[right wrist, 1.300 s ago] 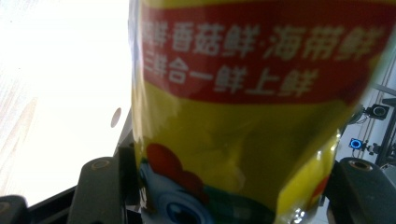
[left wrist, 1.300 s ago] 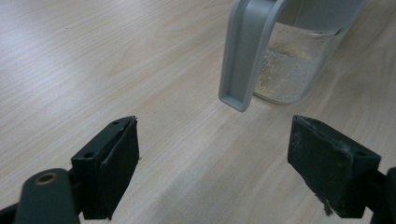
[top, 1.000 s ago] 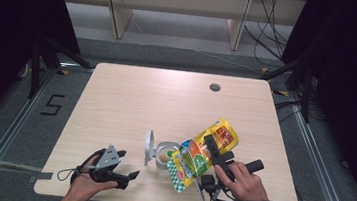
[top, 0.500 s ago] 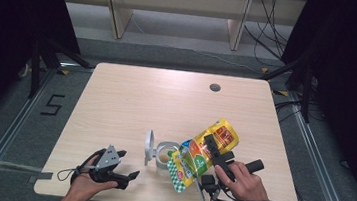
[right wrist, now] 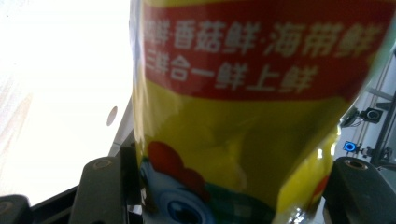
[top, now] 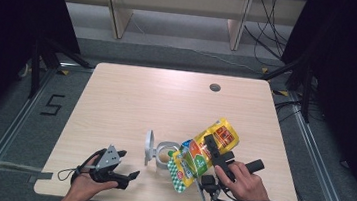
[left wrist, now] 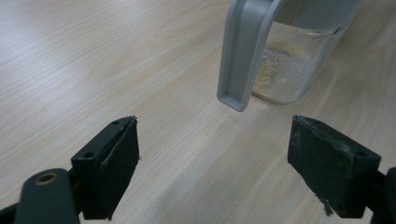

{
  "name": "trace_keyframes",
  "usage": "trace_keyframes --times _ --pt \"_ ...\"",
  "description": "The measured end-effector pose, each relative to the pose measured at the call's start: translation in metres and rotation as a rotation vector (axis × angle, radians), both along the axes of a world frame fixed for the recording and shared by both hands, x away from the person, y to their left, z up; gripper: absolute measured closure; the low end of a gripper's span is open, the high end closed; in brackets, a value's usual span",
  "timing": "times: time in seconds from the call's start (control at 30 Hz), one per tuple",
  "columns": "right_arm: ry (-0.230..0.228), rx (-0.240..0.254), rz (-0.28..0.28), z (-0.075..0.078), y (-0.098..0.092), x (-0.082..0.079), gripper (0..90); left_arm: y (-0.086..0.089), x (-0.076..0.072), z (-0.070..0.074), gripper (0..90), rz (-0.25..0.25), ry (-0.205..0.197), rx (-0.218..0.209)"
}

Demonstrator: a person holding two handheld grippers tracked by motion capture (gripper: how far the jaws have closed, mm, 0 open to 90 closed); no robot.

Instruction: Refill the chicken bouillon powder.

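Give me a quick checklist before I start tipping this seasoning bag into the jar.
1. Right gripper clamped on the yellow bag: ok, the bag sits between its jaws in the right gripper view.
2. Jar lid flipped open: ok.
3. Bag's lower end beside the jar mouth: ok, though exact alignment cannot be told.
4. Bag already cut open: cannot tell.
5. Left gripper steadying the jar: not ok, it is open and apart from it.
6. Room left in the jar: ok, powder only covers the bottom.

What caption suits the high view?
Right gripper tilts a yellow pouch over an open jar; left gripper rests open.
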State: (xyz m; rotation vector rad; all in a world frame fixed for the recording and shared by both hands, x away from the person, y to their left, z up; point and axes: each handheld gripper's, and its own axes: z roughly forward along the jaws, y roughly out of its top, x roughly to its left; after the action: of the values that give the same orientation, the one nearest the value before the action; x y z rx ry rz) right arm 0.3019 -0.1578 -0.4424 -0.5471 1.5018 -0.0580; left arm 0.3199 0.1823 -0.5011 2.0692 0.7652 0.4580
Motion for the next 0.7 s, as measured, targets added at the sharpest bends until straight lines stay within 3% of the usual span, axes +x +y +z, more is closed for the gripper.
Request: trace_keyframes --times 0.03,0.07,0.1,0.23,0.33,0.4,0.7 --pt "0.006 0.029 0.001 -0.0029 0.0 -0.0003 39.8 0.0 0.0001 -0.0001 16.3 0.0 0.0 0.002" --pt "-0.013 -0.008 -0.001 -0.0016 0.0014 -0.0014 40.2 -0.0002 0.0011 -0.0006 16.3 0.001 0.001 0.006" --pt "-0.005 0.024 -0.004 -0.0042 0.0019 -0.0027 40.5 -0.0011 0.0005 -0.0009 16.3 0.002 0.006 -0.014" --pt "-0.002 -0.002 0.023 -0.0027 0.0055 -0.0032 42.9 -0.0005 -0.0003 -0.0002 16.3 -0.002 0.001 -0.004" --pt "0.01 0.036 0.006 -0.0054 0.003 -0.0025 43.1 -0.0014 -0.0004 -0.0007 16.3 0.012 0.005 -0.022" --pt "0.0 0.005 0.019 -0.0028 0.0031 -0.0018 43.4 -0.0013 -0.0001 -0.001 16.3 0.003 0.007 -0.026" --pt "0.002 0.013 0.012 -0.0028 0.0016 -0.0019 43.5 -0.0008 -0.0001 -0.0003 16.3 0.004 0.006 -0.021"
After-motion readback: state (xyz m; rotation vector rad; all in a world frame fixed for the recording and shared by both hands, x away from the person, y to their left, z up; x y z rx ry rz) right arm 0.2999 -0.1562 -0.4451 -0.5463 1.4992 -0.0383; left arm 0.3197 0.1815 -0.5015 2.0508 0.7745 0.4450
